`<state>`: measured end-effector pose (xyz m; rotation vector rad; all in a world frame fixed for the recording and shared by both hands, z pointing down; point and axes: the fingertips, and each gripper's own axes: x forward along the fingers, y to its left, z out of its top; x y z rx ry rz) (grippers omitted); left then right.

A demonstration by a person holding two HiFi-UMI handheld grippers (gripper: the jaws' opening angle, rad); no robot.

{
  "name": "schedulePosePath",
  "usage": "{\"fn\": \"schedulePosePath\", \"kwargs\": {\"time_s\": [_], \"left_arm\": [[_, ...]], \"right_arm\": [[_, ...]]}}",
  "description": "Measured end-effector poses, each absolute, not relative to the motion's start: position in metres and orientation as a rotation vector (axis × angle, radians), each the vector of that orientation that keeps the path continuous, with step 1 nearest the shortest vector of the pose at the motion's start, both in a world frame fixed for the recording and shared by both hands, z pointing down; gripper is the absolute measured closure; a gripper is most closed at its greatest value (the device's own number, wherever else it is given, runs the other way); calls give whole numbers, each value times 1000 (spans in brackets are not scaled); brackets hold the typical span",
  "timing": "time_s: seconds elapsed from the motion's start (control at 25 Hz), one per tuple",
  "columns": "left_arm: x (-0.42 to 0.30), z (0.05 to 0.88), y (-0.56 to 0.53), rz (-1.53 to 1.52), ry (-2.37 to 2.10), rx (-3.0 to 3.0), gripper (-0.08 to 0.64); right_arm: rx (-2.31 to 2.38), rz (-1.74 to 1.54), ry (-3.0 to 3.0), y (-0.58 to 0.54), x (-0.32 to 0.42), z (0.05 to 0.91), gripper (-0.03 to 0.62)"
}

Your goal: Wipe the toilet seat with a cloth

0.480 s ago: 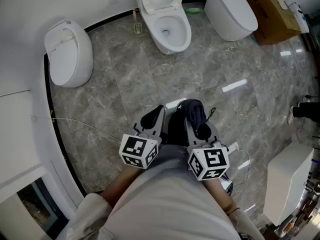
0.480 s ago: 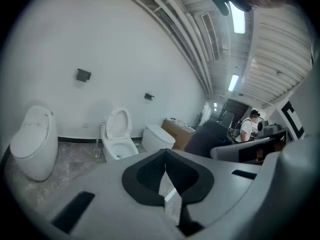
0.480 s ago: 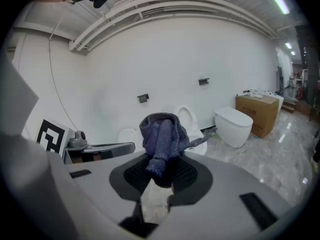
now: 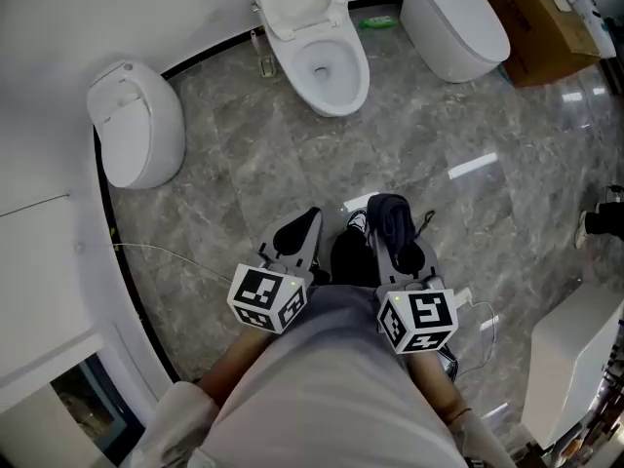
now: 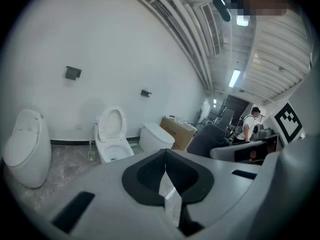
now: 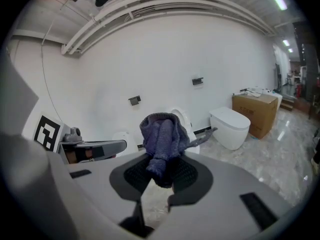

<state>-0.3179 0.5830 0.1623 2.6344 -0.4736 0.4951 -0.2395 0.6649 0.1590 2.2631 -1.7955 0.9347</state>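
Observation:
A white toilet (image 4: 314, 42) with its lid up and seat down stands against the far wall, a few steps ahead of me; it shows too in the left gripper view, toilet (image 5: 111, 139). My right gripper (image 4: 393, 224) is shut on a dark blue-grey cloth (image 6: 162, 139), which bunches up between its jaws and hides most of the toilet behind it. My left gripper (image 4: 304, 224) is shut with nothing in it, jaws together (image 5: 166, 176). Both grippers are held close to my body, well short of the toilet.
A closed white toilet (image 4: 136, 125) stands at the left wall and another (image 4: 453, 22) at the right of the open one. A cardboard box (image 4: 531, 27) sits at the far right. A brush holder (image 4: 266, 52) stands beside the open toilet. A white cabinet (image 4: 570, 359) is near right. A person (image 5: 248, 129) stands behind.
The view has shifted a little forward toward the open toilet; both grippers sit slightly lower in the frame, the right still holding the cloth.

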Motion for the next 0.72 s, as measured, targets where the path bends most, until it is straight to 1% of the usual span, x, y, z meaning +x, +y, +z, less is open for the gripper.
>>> {"fn": "schedulePosePath", "kwargs": {"time_s": [0.24, 0.4, 0.56, 0.72], "left_arm": [[-249, 159, 568, 529, -465, 2659, 551], [-212, 155, 565, 530, -482, 2675, 551], [-187, 153, 558, 531, -515, 2666, 551], [-177, 154, 546, 548, -552, 2655, 551]], "right_arm": [[2301, 927, -1808, 652, -166, 161, 522], [2268, 968, -1864, 646, -136, 166, 520], [2190, 1013, -1890, 638, -114, 174, 520], [2138, 1054, -1895, 630, -98, 183, 520]]}}
